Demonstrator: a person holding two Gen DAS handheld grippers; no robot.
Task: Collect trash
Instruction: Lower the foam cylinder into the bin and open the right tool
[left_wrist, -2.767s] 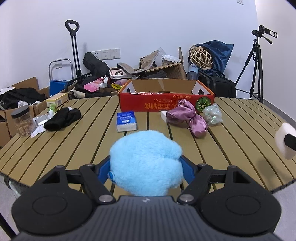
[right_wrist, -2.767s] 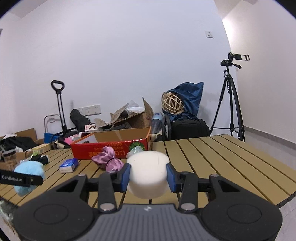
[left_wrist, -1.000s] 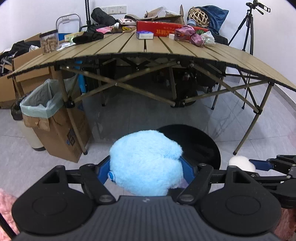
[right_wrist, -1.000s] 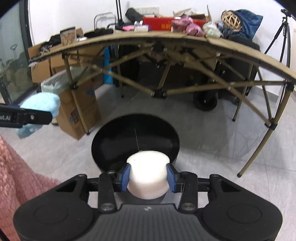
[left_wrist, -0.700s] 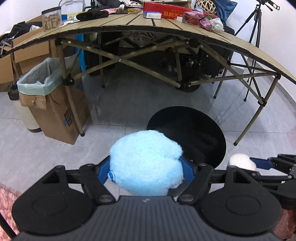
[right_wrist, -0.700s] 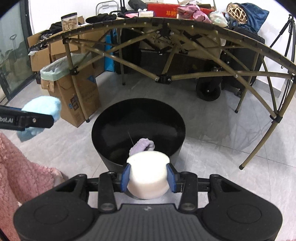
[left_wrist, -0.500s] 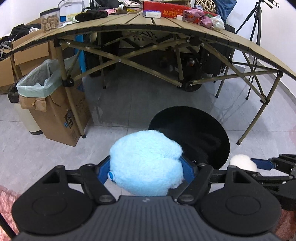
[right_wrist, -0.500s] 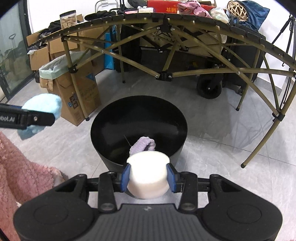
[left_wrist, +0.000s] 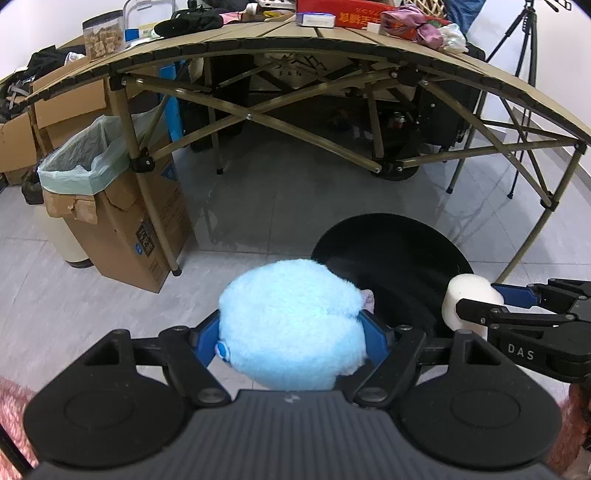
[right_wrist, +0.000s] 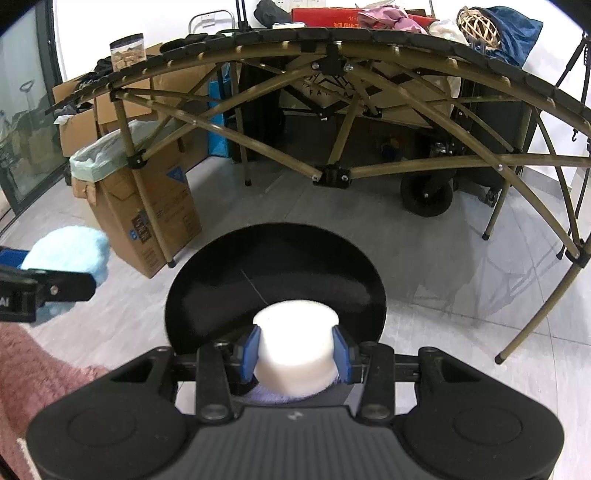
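A round black bin (left_wrist: 391, 254) (right_wrist: 273, 266) stands on the grey floor in front of the folding table. My left gripper (left_wrist: 291, 338) is shut on a fluffy light-blue ball (left_wrist: 291, 325) (right_wrist: 66, 251), held just left of the bin's rim. My right gripper (right_wrist: 295, 350) (left_wrist: 480, 306) is shut on a white foam cylinder (right_wrist: 295, 343) (left_wrist: 469, 301) over the bin's near edge. A pale purple scrap (right_wrist: 273, 397) lies in the bin below the cylinder, mostly hidden.
A cardboard box lined with a pale green bag (left_wrist: 107, 210) (right_wrist: 136, 199) stands left of the bin by a table leg (left_wrist: 155, 206). The folding table (left_wrist: 332, 48) spans the back with a jar, a red box and cloth on top. A tripod (left_wrist: 517, 44) stands at right.
Both grippers have sunk closer to the bin. The white cylinder has moved over the bin's near edge and now covers most of the purple scrap; the blue ball has neared the rim.
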